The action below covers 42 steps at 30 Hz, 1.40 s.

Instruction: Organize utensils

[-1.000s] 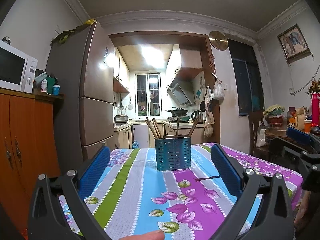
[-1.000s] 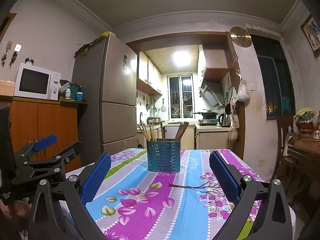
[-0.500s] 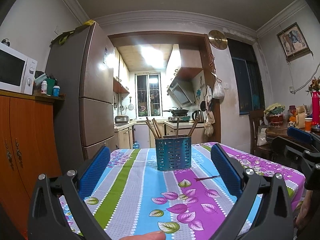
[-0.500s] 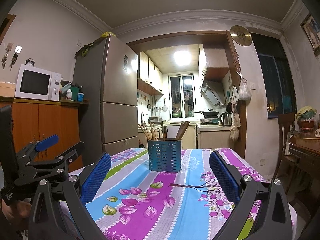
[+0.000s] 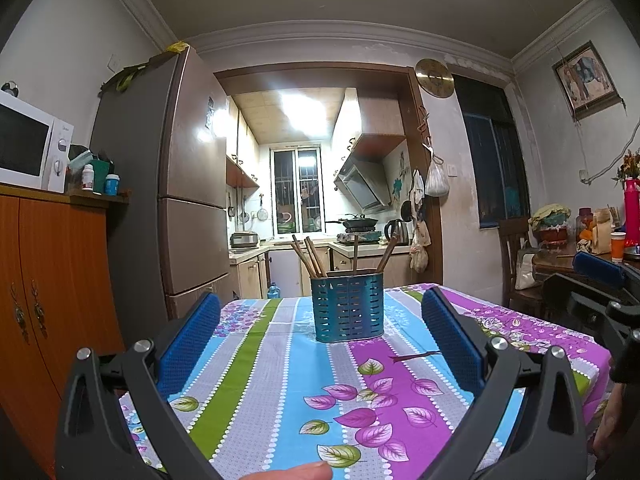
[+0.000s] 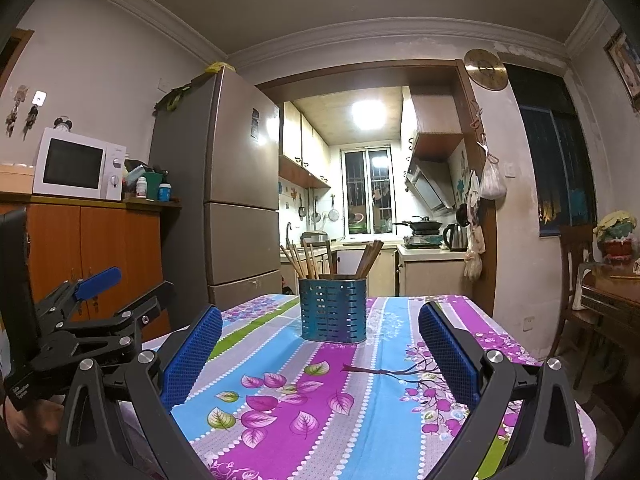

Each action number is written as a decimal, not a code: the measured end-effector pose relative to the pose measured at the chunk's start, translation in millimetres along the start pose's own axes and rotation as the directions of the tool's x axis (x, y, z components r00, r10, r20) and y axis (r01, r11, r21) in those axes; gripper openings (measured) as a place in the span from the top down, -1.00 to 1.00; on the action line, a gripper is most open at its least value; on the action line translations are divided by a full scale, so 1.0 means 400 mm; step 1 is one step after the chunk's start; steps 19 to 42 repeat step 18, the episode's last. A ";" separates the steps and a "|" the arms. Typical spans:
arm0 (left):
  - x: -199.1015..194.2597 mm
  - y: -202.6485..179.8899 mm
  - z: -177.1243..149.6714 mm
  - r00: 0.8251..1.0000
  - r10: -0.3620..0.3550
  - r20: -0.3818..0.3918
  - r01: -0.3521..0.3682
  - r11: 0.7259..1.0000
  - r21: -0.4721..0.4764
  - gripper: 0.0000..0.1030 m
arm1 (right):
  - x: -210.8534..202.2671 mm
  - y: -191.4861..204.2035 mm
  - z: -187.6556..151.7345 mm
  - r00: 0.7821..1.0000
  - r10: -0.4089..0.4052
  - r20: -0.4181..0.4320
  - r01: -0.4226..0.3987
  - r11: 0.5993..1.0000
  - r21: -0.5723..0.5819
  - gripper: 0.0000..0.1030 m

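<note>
A blue perforated metal utensil holder [image 5: 347,307] stands upright on the striped floral tablecloth [image 5: 280,380], with several wooden chopsticks [image 5: 310,256] leaning in it. It also shows in the right wrist view [image 6: 333,309] with its chopsticks [image 6: 304,258]. One dark chopstick [image 5: 414,357] lies flat on the cloth, to the right of the holder and nearer me; it shows in the right wrist view [image 6: 390,370] too. My left gripper [image 5: 320,340] is open and empty, short of the holder. My right gripper [image 6: 320,346] is open and empty, also short of it.
The table's right edge [image 5: 592,356] drops off near a wooden chair [image 5: 520,264] and a cluttered side table [image 5: 560,256]. An orange cabinet [image 5: 52,288] with a microwave [image 6: 78,164] and a tall fridge [image 5: 176,200] stand to the left. The kitchen lies behind.
Both grippers have drifted only slightly; the holder sits a little more centred in the right wrist view. Nothing was grasped or released.
</note>
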State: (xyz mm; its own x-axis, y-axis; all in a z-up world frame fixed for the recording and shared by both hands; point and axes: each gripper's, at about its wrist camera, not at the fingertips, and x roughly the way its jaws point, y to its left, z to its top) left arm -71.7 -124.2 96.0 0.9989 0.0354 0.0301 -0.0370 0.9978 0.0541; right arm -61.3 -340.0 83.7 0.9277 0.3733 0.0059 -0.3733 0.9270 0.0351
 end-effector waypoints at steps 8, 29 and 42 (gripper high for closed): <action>-0.001 -0.002 0.004 1.000 -0.011 -0.003 0.011 1.000 -0.001 -0.89 | -0.001 -0.003 0.000 1.000 0.000 -0.001 0.000 1.000 -0.002 -0.91; 0.027 0.007 -0.007 0.998 -0.007 -0.060 0.007 1.000 0.006 -0.89 | 0.003 -0.005 0.001 1.000 -0.001 -0.001 0.001 1.000 -0.002 -0.91; 0.027 0.007 -0.007 0.998 -0.007 -0.060 0.007 1.000 0.006 -0.89 | 0.003 -0.005 0.001 1.000 -0.001 -0.001 0.001 1.000 -0.002 -0.91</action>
